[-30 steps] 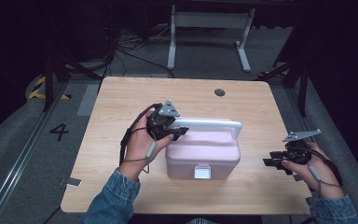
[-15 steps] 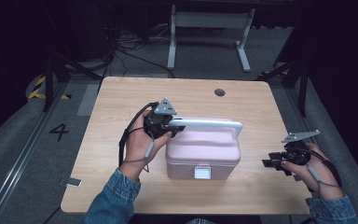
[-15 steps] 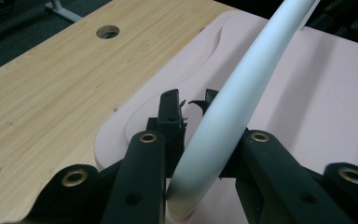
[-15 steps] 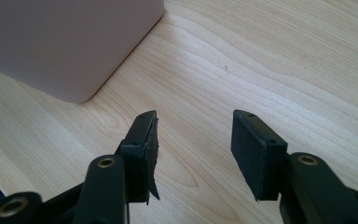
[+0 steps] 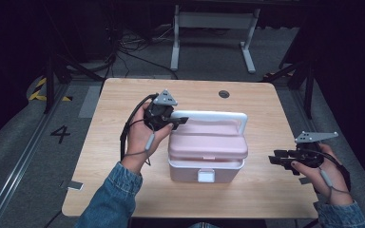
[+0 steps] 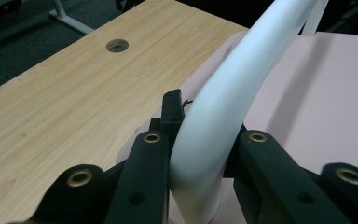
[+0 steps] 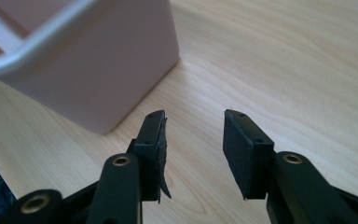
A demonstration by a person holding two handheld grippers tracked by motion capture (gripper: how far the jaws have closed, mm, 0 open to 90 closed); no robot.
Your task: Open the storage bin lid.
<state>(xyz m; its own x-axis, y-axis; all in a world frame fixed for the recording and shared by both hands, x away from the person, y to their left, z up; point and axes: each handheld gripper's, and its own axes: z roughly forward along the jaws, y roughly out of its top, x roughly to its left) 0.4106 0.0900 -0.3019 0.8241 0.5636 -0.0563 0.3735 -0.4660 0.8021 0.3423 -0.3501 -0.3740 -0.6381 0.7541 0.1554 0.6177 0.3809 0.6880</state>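
A pink box with a white latch stands in the middle of the wooden table. Its white handle is raised above the lid. My left gripper is shut on the handle's left end; in the left gripper view both pads press the white handle over the pink lid. My right gripper hovers low over the table to the right of the box, pointing toward it. Its jaws have just been closing and stand apart with nothing between them; the pink box's corner lies ahead.
A round cable hole sits near the table's far edge. A small grey tag lies at the front left edge. A white metal stand is on the floor behind the table.
My left gripper's jaws have closed onto the left end of the handle. Neither hand has shifted noticeably.
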